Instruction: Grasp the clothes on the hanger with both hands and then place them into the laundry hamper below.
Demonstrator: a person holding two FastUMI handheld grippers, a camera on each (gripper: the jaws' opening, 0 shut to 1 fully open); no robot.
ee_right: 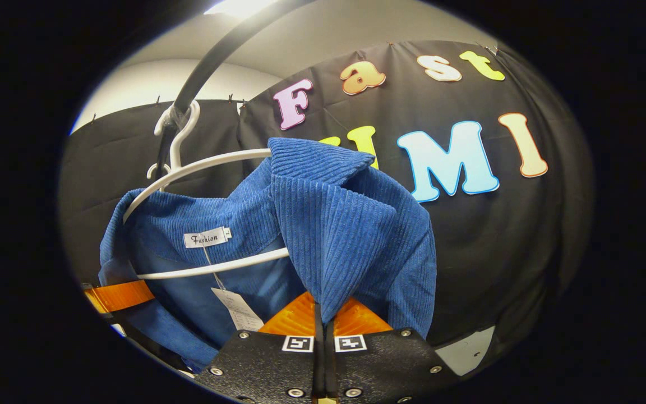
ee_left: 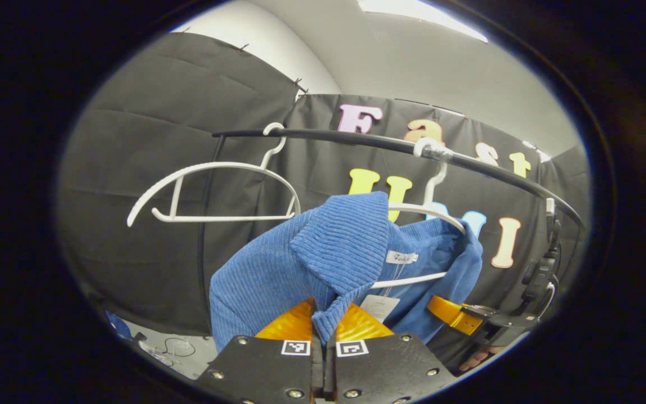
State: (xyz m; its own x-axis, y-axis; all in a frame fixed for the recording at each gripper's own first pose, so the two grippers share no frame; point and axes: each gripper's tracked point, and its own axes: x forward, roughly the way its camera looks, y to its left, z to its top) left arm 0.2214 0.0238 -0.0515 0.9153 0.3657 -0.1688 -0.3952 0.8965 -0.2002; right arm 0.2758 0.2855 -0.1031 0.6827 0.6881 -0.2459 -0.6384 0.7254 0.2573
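Jaws of the left gripper (ee_left: pixel 323 328) are pinched nearly together on a fold of the blue corduroy shirt (ee_left: pixel 323 252); jaws of the right gripper (ee_right: pixel 323 320) are likewise closed tight on its collar flap. From left to right in the left gripper view: an empty white hanger (ee_left: pixel 216 191) on the black rail (ee_left: pixel 356 139), then the shirt draped on a second white hanger (ee_left: pixel 432 210), then the other gripper's orange finger (ee_left: pixel 449 312) at the shirt's far edge. Black cloth walls the booth beneath a pale ceiling with a light panel (ee_left: pixel 418 14)
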